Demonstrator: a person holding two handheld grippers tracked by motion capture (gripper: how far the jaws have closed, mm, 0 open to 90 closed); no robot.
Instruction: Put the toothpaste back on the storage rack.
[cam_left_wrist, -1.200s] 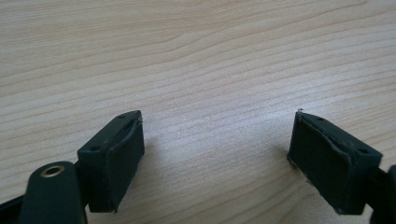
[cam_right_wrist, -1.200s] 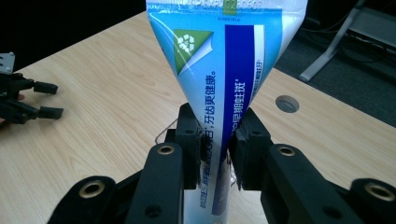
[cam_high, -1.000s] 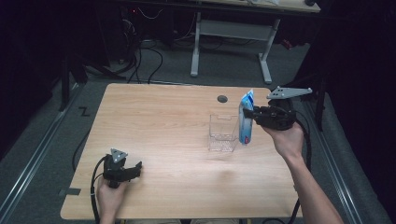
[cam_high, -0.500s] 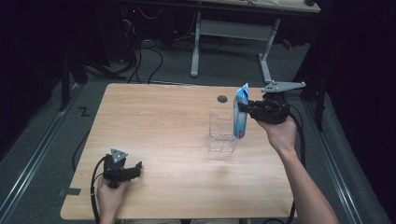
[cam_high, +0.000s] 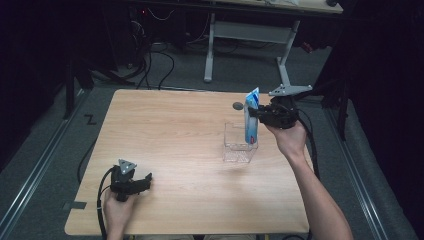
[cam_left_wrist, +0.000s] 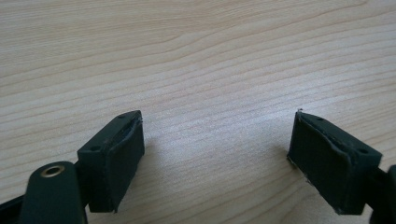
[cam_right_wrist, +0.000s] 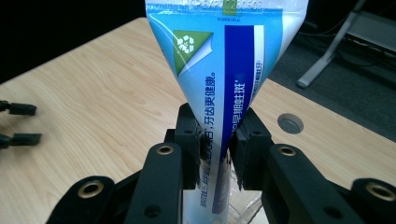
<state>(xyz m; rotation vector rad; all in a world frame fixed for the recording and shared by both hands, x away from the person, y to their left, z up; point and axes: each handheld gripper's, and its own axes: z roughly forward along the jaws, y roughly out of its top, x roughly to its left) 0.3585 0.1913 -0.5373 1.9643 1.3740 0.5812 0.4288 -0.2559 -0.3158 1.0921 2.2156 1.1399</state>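
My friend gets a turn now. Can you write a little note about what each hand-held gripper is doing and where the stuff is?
Right hand-held gripper: shut on the blue toothpaste tube, held upright.
Left hand-held gripper: open, holding nothing, low over the wooden table.
Tube's lower end is at the clear plastic box; whether it touches the bottom is unclear.
Done: tube picked up.
Probably left: lower it in, let go.
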